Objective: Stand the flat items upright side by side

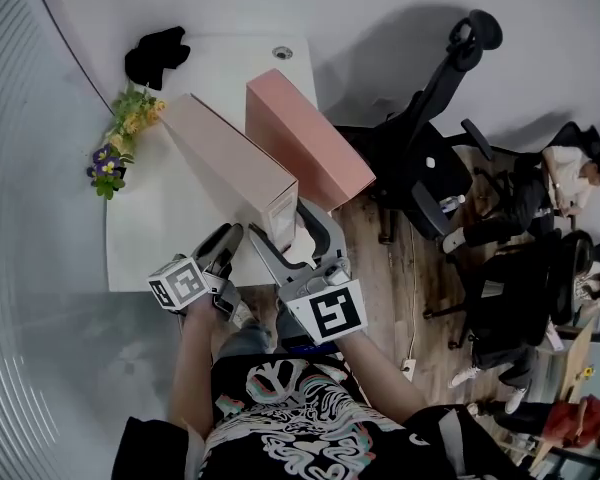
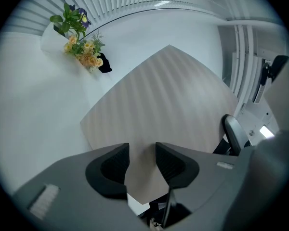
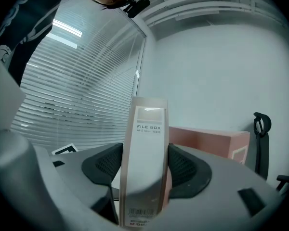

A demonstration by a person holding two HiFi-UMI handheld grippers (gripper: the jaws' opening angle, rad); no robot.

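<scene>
A beige file box [image 1: 225, 158] stands on edge on the white table [image 1: 150, 238], its labelled spine [image 3: 147, 158] turned toward me. My right gripper [image 1: 285, 230] is shut on that spine, one pad pressed to each side [image 3: 144, 160]. A pink file box [image 1: 305, 138] stands on edge just right of it, close to the table's right edge, and shows behind the beige one in the right gripper view [image 3: 207, 141]. My left gripper [image 1: 223, 243] is at the beige box's near left side. It is open [image 2: 142, 153] and points at the box's broad face [image 2: 168, 100], with nothing gripped.
A bunch of artificial flowers [image 1: 120, 138] and a black object [image 1: 155, 53] lie at the table's far left. Black office chairs [image 1: 430, 158] stand on the wooden floor to the right, with seated people [image 1: 570, 178] beyond. Window blinds [image 3: 77, 90] run along the left.
</scene>
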